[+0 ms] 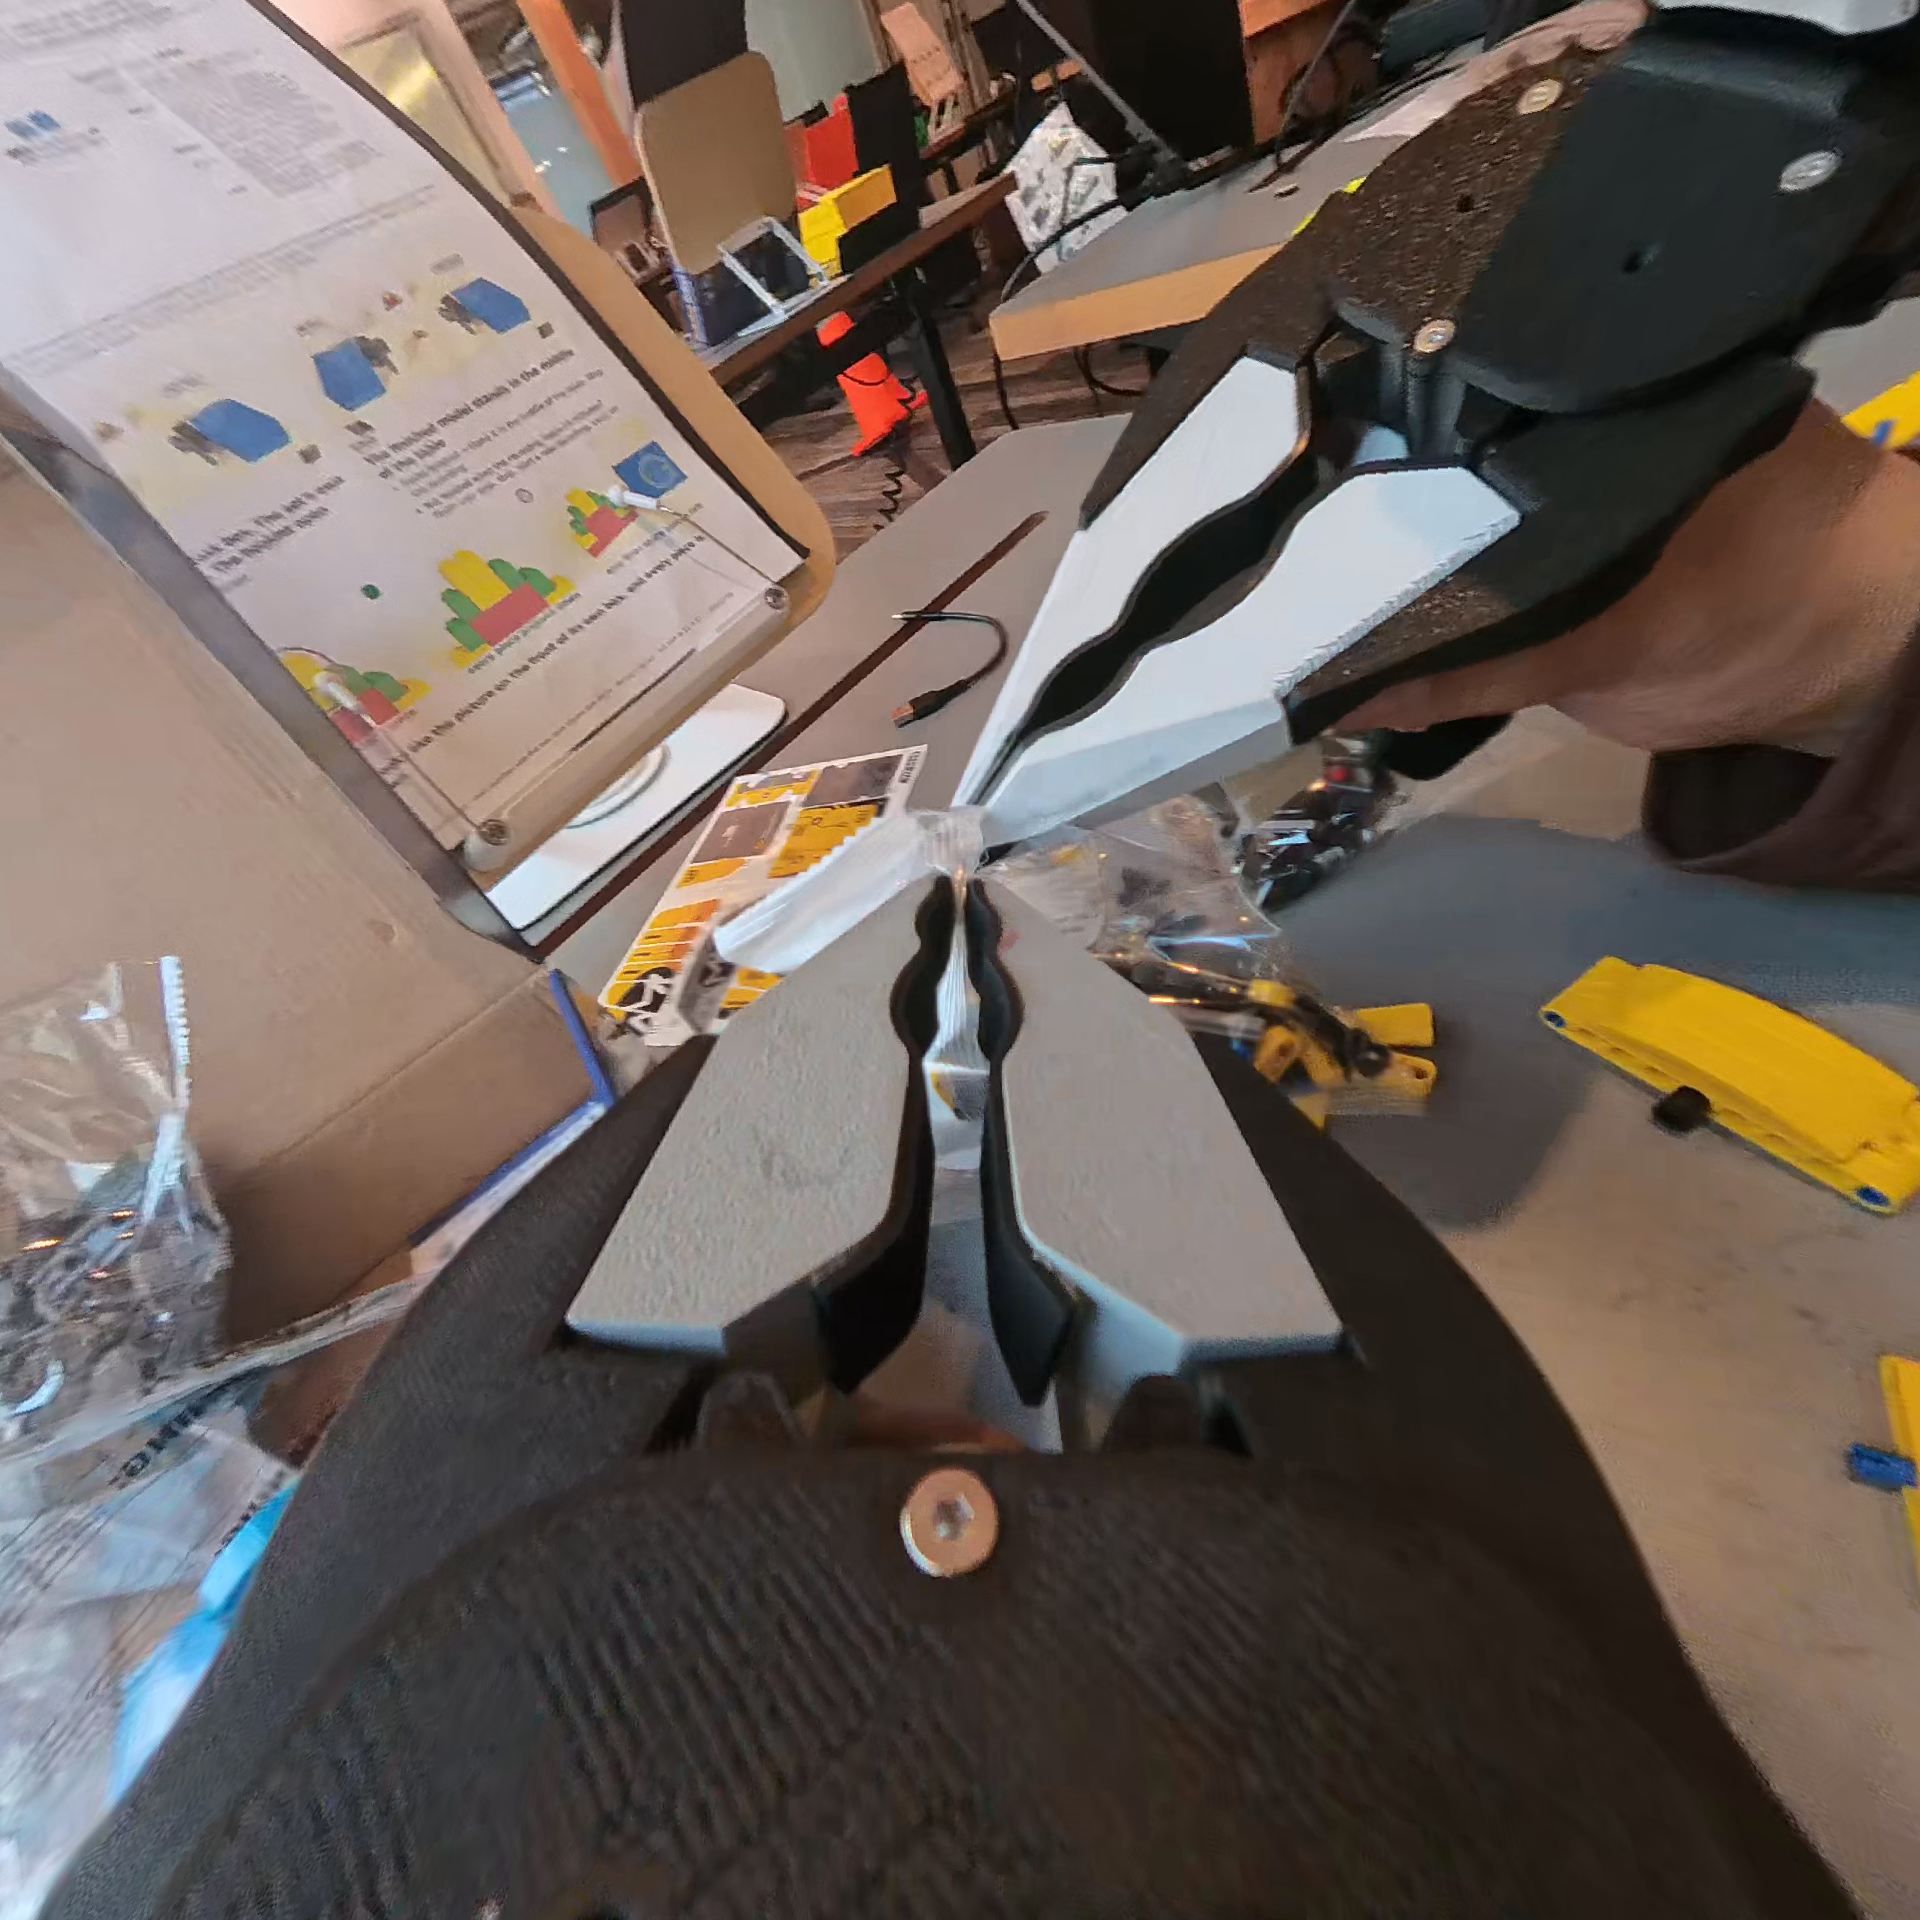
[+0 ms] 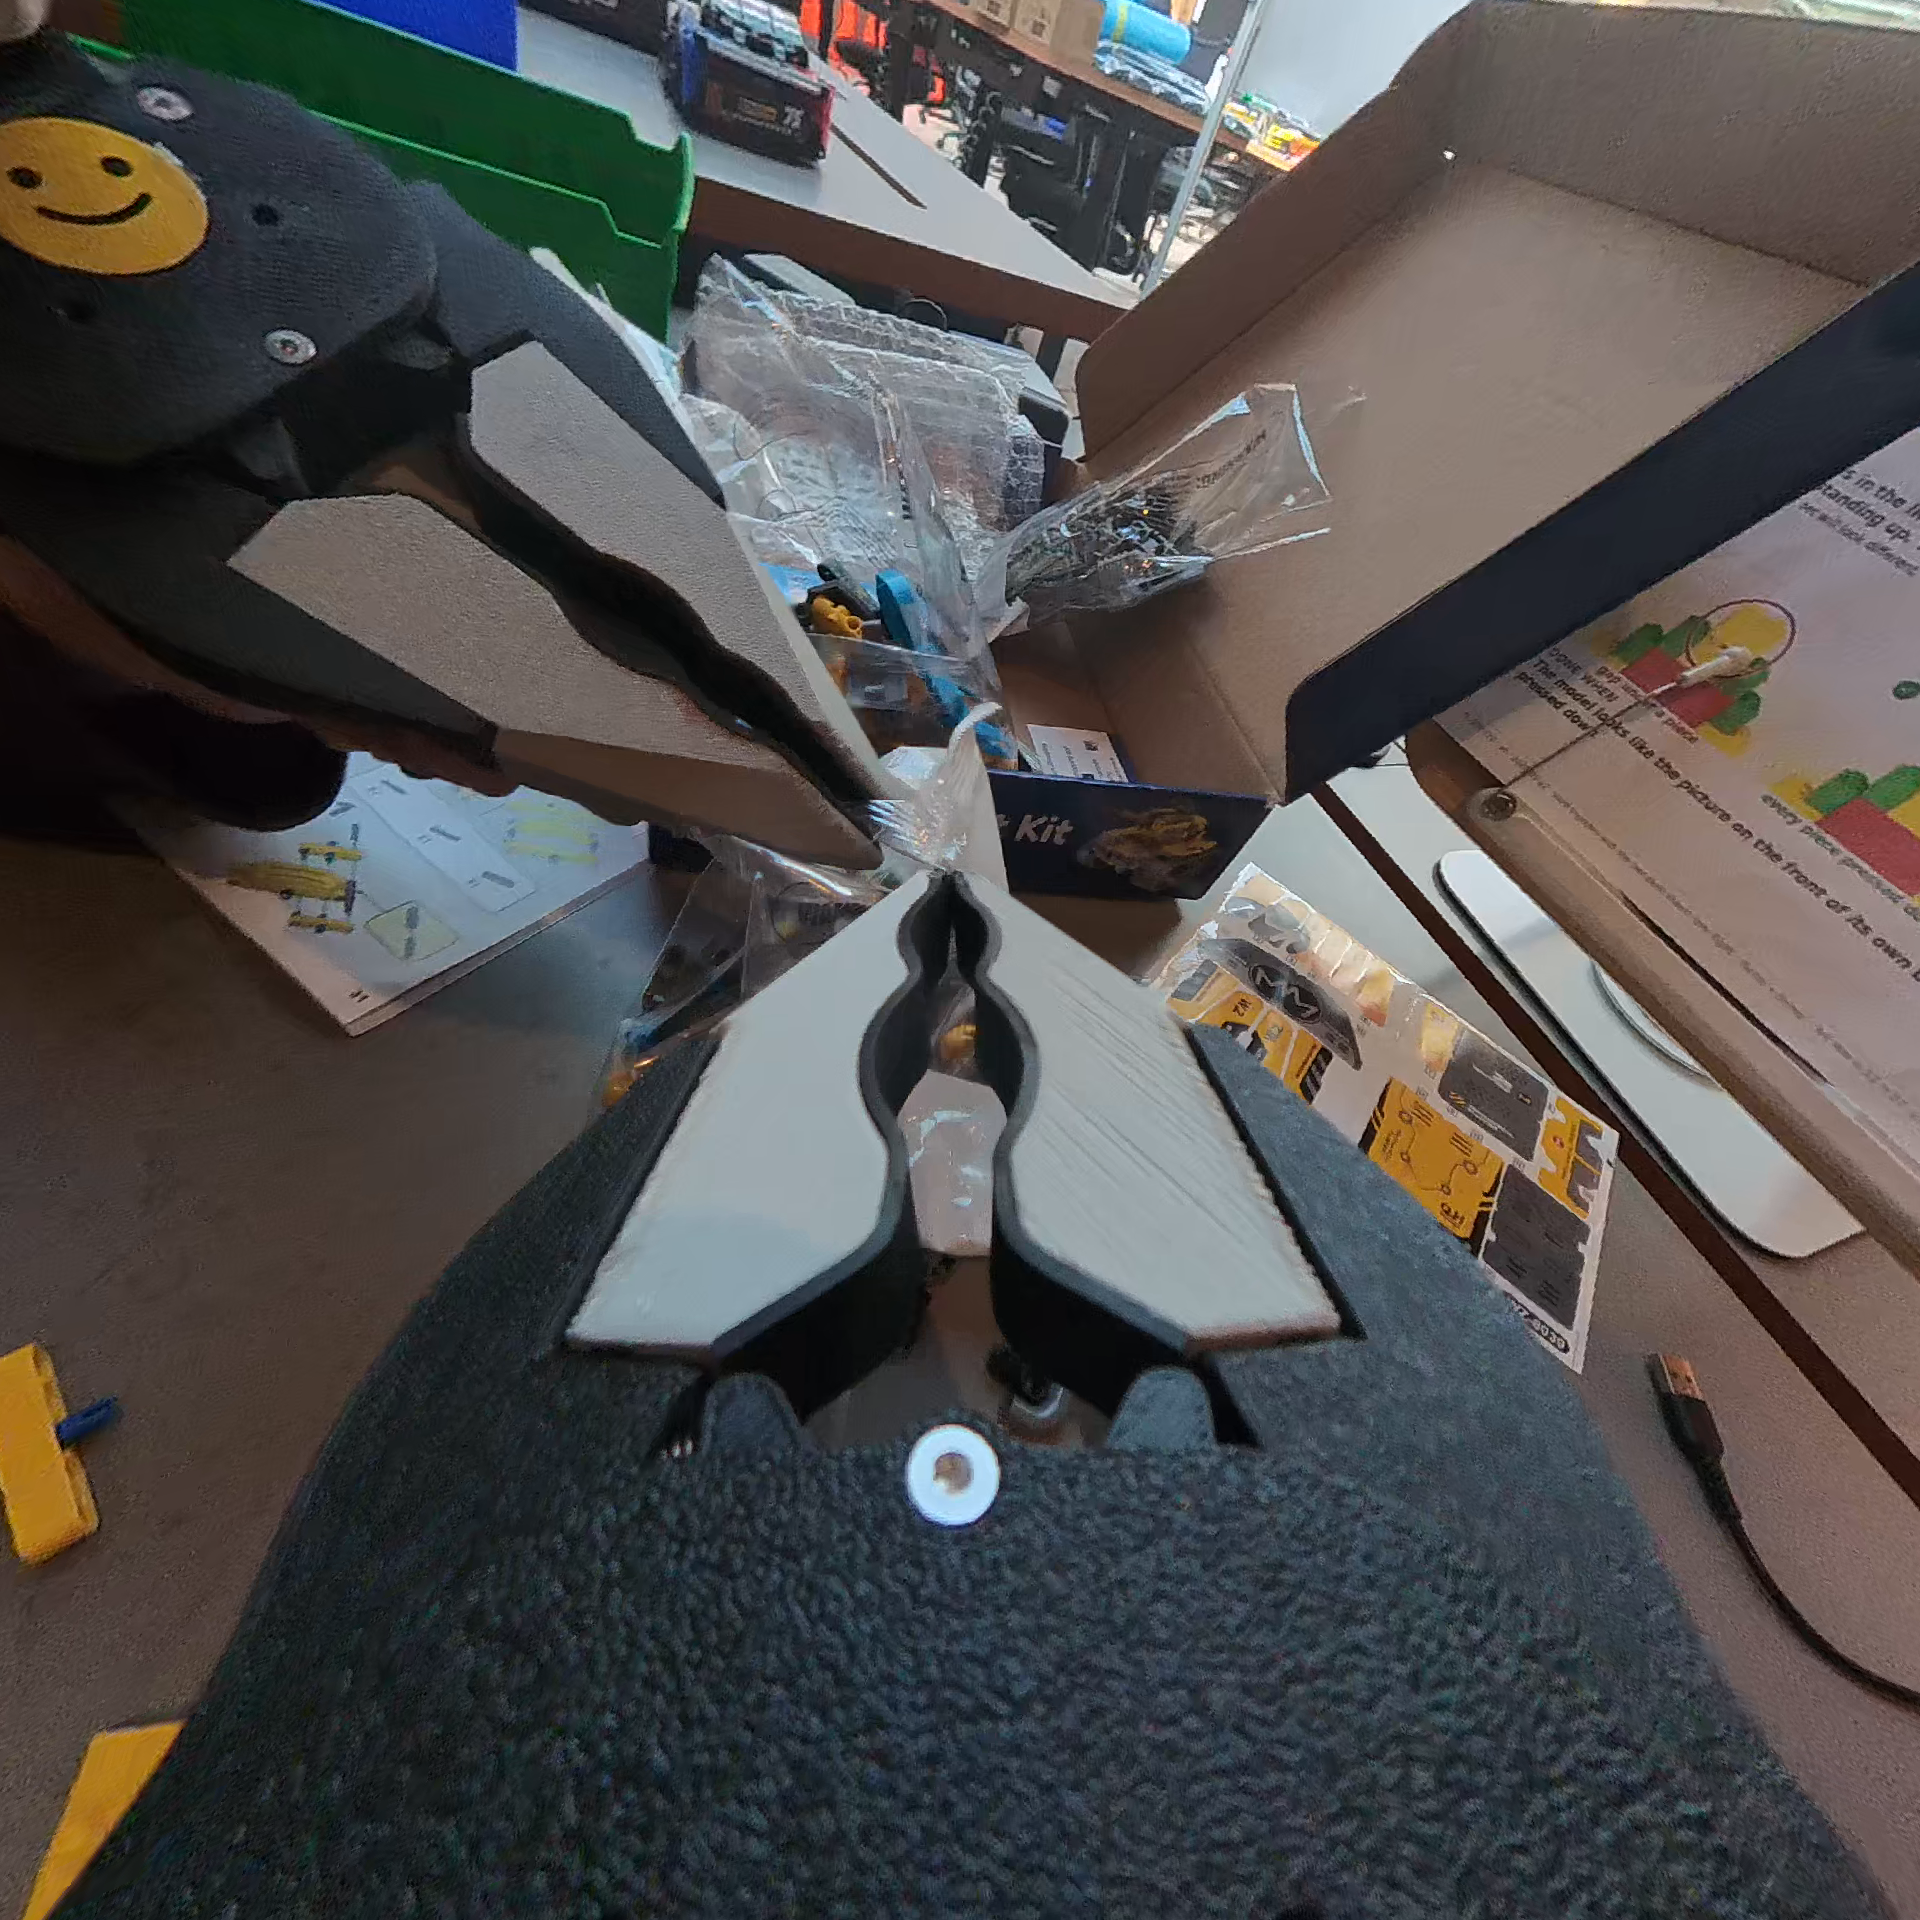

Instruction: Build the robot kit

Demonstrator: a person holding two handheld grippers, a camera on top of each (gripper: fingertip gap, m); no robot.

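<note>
The clear plastic bag of small black and yellow building pieces (image 1: 1132, 914) hangs between your two tools above the grey table top (image 1: 1621, 1382), its crumpled upper edge pinched from both sides. Going left to right in the left wrist view: the open brown cardboard box (image 1: 260, 935) stands at the far left with another crinkled clear bag of small parts (image 1: 94, 1195) in front of it, and the printed instruction sheet in a clear stand (image 1: 364, 416) rises behind it. Next lies the yellow and black sticker sheet (image 1: 748, 883), flat on the table just beyond the tips. Your left gripper (image 1: 958, 883) has its fingers pressed together on the bag's edge. Your right gripper (image 1: 982, 816) comes in from the upper right, tips likewise closed on the same bunched plastic, almost touching the left tool's tips. Further right, a long yellow curved panel (image 1: 1745, 1081) rests on the table, well apart from the bag. In the right wrist view, a black cable with a plug (image 2: 1704, 1455) lies at the right.
</note>
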